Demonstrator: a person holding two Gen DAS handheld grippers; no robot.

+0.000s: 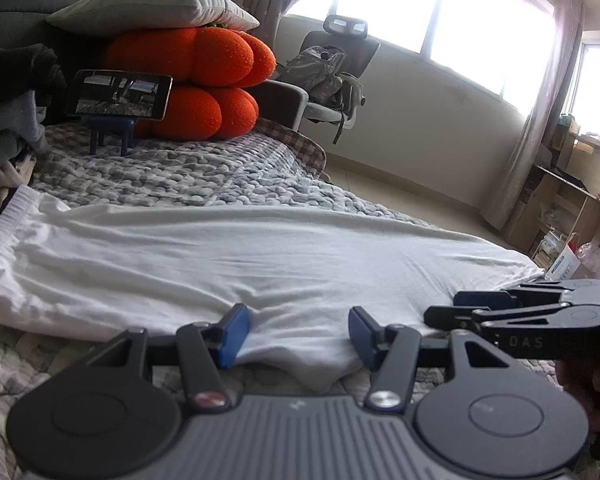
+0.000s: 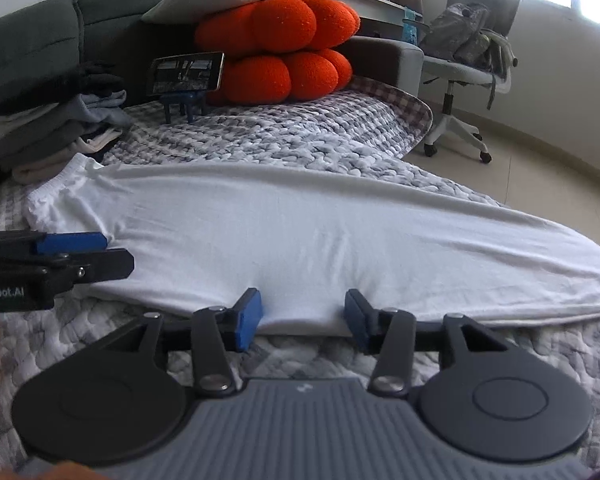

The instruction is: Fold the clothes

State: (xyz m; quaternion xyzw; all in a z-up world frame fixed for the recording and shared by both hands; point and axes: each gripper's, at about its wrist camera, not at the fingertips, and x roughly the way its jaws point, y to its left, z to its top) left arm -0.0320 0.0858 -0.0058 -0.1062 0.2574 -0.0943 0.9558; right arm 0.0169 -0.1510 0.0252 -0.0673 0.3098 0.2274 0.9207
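Both grippers stand released over the near hem of a white garment (image 1: 260, 256) spread flat on a quilted grey blanket (image 1: 204, 168). Left gripper (image 1: 296, 332) has its blue pads apart with a bump of cloth between them; right gripper (image 2: 302, 314) likewise gapes at the hem (no pinch visible). Upper left of the right view holds a stack of folded clothes (image 2: 56, 128). Behind, a phone (image 2: 186, 72) on a small blue stand leans against orange cushions (image 2: 284, 48). An office chair (image 2: 468, 56) stands upper right.
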